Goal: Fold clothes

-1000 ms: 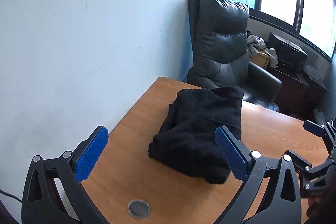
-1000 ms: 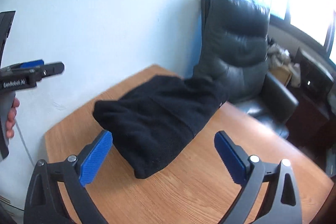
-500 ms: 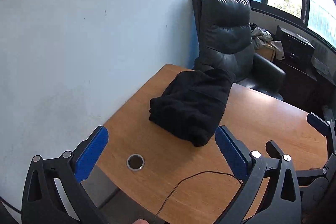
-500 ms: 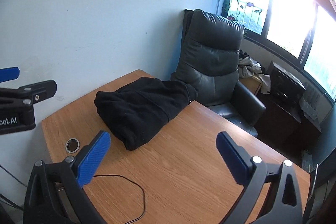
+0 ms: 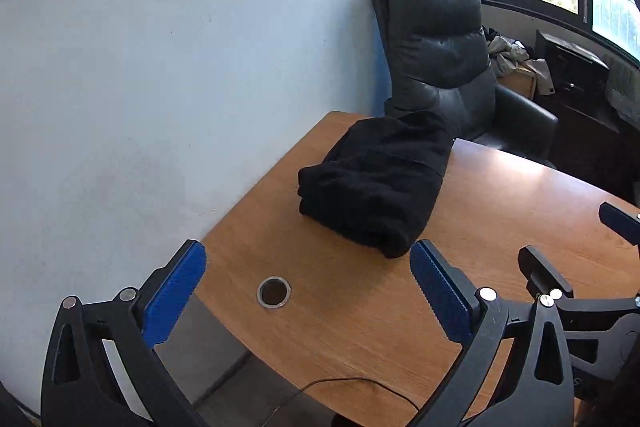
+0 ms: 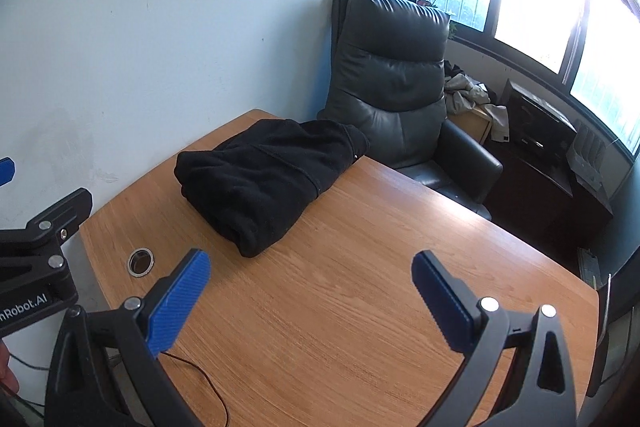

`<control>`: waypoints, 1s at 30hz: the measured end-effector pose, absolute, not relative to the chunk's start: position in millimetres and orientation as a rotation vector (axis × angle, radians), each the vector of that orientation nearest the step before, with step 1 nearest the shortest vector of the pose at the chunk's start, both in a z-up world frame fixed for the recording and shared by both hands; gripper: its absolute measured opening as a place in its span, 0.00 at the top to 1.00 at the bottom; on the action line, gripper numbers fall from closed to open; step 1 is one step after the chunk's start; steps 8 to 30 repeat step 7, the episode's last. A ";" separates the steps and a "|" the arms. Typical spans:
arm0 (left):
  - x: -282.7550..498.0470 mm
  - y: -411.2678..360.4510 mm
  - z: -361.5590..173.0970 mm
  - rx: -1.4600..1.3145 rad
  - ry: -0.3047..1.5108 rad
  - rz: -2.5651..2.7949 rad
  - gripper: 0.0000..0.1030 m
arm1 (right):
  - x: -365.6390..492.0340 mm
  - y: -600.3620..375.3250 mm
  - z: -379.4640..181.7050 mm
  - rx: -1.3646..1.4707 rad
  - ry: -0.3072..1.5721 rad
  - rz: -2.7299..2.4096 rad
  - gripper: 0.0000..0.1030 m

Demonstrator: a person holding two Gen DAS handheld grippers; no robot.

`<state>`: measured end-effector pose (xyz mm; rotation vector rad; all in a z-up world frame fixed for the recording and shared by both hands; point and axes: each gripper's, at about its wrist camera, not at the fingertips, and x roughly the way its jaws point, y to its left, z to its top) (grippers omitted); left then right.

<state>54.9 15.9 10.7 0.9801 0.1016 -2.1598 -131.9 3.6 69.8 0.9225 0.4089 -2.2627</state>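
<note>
The black fleecy garment (image 6: 268, 179) sits already folded into a thick bundle on the desk (image 6: 360, 287), upper left of center in the right wrist view, by the leather chair. It looks soft, floppy and light but bulky, so I'd pinch a doubled edge, not the middle. Both the left hand-held gripper (image 5: 308, 291) and right hand-held gripper (image 6: 310, 291) hang spread wide, holding nothing.

Bare tabletop (image 6: 360, 287) is lying open ahead of both wide-spread grippers. Folded garment (image 6: 268, 179) is occupying the far left corner by the wall (image 6: 140, 67). Chair (image 6: 396, 83) is standing close behind that edge. Grommet (image 6: 140, 261) and thin cable (image 6: 208, 383) are sitting near the left edge.
</note>
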 end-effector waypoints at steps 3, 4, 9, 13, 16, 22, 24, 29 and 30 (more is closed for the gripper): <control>59.0 15.2 12.9 0.964 0.149 -2.173 0.00 | -129.4 4.9 71.3 0.920 0.406 -2.260 0.00; 60.1 16.8 13.2 0.953 0.152 -2.177 0.00 | -128.6 5.4 71.8 0.919 0.405 -2.260 0.00; 61.2 20.3 14.1 0.932 0.157 -2.194 0.00 | -126.2 6.7 73.3 0.916 0.403 -2.257 0.00; 61.2 20.3 14.1 0.932 0.157 -2.194 0.00 | -126.2 6.7 73.3 0.916 0.403 -2.257 0.00; 61.2 20.3 14.1 0.932 0.157 -2.194 0.00 | -126.2 6.7 73.3 0.916 0.403 -2.257 0.00; 61.2 20.3 14.1 0.932 0.157 -2.194 0.00 | -126.2 6.7 73.3 0.916 0.403 -2.257 0.00; 61.2 20.3 14.1 0.932 0.157 -2.194 0.00 | -126.2 6.7 73.3 0.916 0.403 -2.257 0.00; 61.2 20.3 14.1 0.932 0.157 -2.194 0.00 | -126.2 6.7 73.3 0.916 0.403 -2.257 0.00; 61.2 20.3 14.1 0.932 0.157 -2.194 0.00 | -126.2 6.7 73.3 0.916 0.403 -2.257 0.00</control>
